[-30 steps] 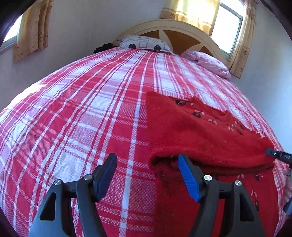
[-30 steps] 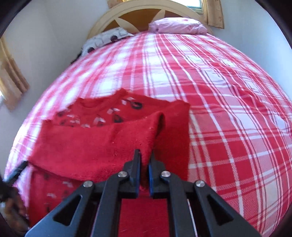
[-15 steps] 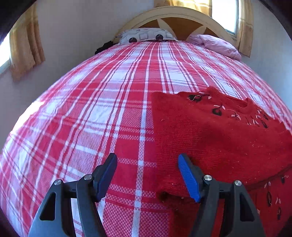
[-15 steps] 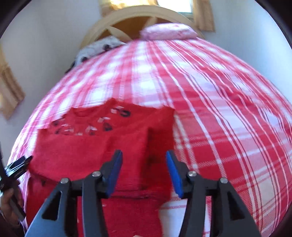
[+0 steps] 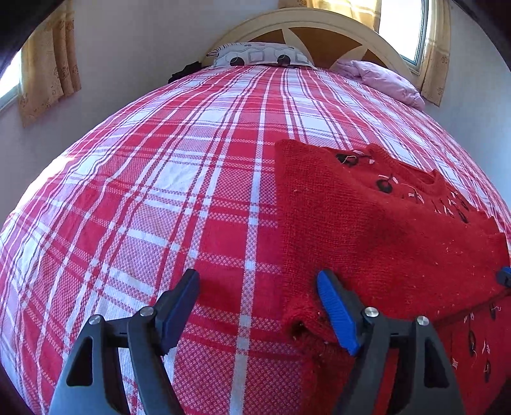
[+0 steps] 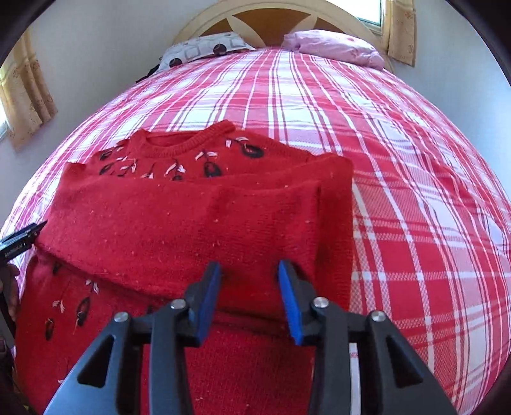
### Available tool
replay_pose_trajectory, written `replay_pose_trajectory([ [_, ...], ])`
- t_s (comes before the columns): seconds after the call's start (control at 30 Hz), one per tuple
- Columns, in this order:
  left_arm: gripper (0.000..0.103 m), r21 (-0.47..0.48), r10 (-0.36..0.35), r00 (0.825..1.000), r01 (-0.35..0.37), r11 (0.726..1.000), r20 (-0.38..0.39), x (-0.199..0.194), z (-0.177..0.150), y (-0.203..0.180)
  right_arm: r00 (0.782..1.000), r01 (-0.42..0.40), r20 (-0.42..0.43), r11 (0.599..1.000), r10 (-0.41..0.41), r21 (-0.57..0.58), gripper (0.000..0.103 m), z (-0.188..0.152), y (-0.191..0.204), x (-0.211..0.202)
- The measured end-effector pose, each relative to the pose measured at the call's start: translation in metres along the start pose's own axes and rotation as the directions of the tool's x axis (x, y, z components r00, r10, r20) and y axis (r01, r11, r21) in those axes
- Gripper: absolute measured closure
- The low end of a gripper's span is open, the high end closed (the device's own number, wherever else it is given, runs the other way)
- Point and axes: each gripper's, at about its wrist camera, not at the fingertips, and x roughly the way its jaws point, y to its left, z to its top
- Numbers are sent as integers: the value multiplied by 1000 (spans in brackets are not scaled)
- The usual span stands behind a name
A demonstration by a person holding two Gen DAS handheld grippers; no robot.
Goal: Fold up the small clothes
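A small red knitted sweater (image 6: 179, 223) with black and white embroidery lies flat on the bed, its sleeves folded across the chest. It also shows in the left wrist view (image 5: 383, 223). My left gripper (image 5: 258, 306) is open and empty, low over the bedspread at the sweater's left edge, its right finger beside the folded sleeve cuff. My right gripper (image 6: 249, 297) is open and empty, just above the folded sleeve at the sweater's right side. The left gripper's tip (image 6: 22, 237) shows at the left edge of the right wrist view.
The bed has a red and white plaid bedspread (image 5: 191, 178). A patterned pillow (image 5: 258, 57) and a pink pillow (image 5: 383, 79) lie by the curved headboard (image 6: 281, 16). Walls and curtained windows surround the bed.
My right gripper let go of the sleeve it was holding, opened, and now hovers over it. My left gripper stayed open and drew back to the left of the sweater.
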Motion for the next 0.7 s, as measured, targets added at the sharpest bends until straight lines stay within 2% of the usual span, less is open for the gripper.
replay_pose_trajectory([
  [0.1, 26, 4, 5, 1000, -5, 1000, 7, -6, -5, 0, 1000, 23, 10, 1000, -23, -5, 64, 1, 4, -5],
  [0.2, 26, 10, 15, 1000, -15, 1000, 17, -8, -8, -1, 998, 16, 67, 1000, -16, 2, 62, -6, 5, -19],
  [0.3, 26, 8, 9, 1000, -9, 1000, 9, -5, -8, 0, 999, 23, 47, 1000, -23, 0, 61, -14, 3, -12],
  [0.5, 26, -3, 4, 1000, -4, 1000, 9, -11, -11, 3, 997, 17, 75, 1000, -18, 6, 61, -15, 6, -20],
  [0.63, 26, -10, -3, 1000, 3, 1000, 9, -12, -13, 4, 996, 36, 77, 999, -34, -31, 61, -22, 8, -16],
  [0.7, 26, -20, 1, 1000, -1, 1000, 29, -18, -12, 6, 997, 22, 80, 1000, -21, -17, 61, -22, 4, -15],
])
